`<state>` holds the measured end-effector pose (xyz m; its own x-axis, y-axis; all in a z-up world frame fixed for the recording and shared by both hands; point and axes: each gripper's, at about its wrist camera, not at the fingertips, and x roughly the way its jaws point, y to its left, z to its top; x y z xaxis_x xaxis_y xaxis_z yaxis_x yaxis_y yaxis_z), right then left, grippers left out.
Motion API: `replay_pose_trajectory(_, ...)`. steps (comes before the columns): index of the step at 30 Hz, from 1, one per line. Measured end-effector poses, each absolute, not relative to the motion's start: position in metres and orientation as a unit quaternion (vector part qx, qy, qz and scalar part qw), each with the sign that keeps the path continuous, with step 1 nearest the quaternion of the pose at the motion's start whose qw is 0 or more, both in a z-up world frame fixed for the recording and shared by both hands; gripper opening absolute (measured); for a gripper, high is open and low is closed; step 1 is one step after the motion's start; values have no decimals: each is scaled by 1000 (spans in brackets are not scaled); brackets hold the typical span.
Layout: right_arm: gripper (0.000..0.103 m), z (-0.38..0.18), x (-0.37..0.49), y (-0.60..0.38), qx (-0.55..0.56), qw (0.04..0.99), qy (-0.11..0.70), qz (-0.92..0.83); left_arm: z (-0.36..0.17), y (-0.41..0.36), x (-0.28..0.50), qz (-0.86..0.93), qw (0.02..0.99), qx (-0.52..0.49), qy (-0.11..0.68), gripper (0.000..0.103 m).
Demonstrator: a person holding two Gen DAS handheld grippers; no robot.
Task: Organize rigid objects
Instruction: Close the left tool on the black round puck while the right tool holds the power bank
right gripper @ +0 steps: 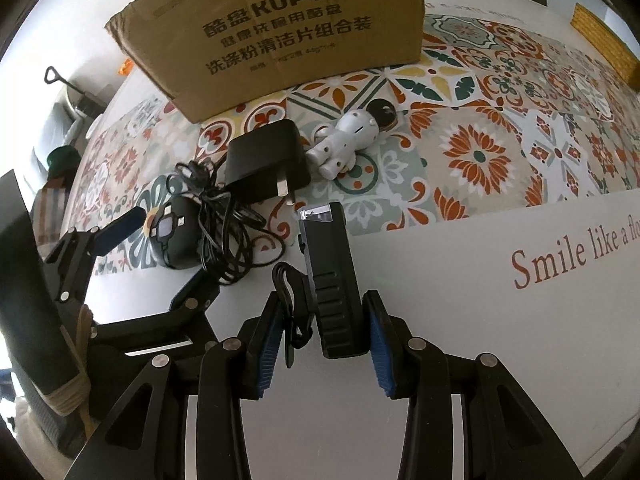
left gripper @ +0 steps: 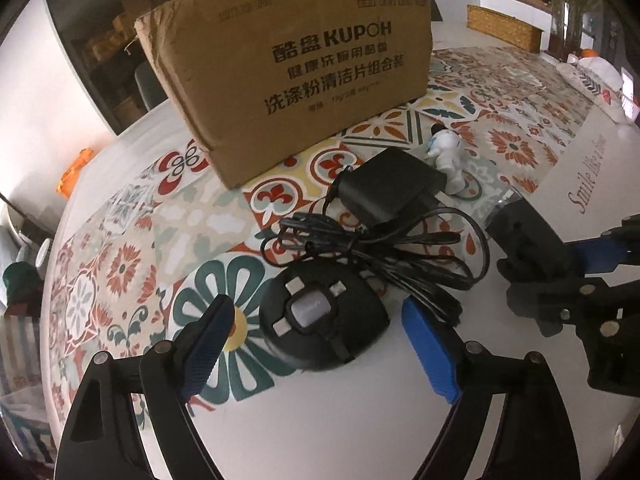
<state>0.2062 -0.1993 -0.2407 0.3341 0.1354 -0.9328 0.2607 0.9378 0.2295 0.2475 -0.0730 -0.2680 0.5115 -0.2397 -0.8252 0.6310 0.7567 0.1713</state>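
My left gripper is open, its blue pads on either side of a round black device with a grey centre button, not touching it. A black power adapter with a tangled cable lies just behind it. My right gripper is shut on a black ribbed flashlight-like device with a clip, held just above the table. A white astronaut figurine lies beyond it. The cardboard box stands at the back; it also shows in the right wrist view.
The table wears a patterned tile cloth with a white border reading "Smile like a flower". A woven basket stands far right. An orange object sits at the left table edge.
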Motion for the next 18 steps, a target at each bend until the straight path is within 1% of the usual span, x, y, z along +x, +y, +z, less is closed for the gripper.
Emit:
replay_pose_trajectory(1,40,-241,206,-200,175,798,575,-39,-268,-72,248,-264,838,229,418,83)
replay_pose_trajectory(5,40,-242,208,-201,183,797,574,-39,-270,-68,254,-277,838,201,425,79)
replay_pose_trajectory(8,40,-243,208,-199,183,798,573,-38,-270,-65,256,-287,839,183,425,73)
replay_pose_trajectory(10,40,-245,209,-196,184,797,574,-38,-270,-62,257,-287,841,165,428,61)
replay_pose_trajectory(18,41,-248,211,-194,174,800,572,-40,-268,-57,250,-260,847,152,439,61)
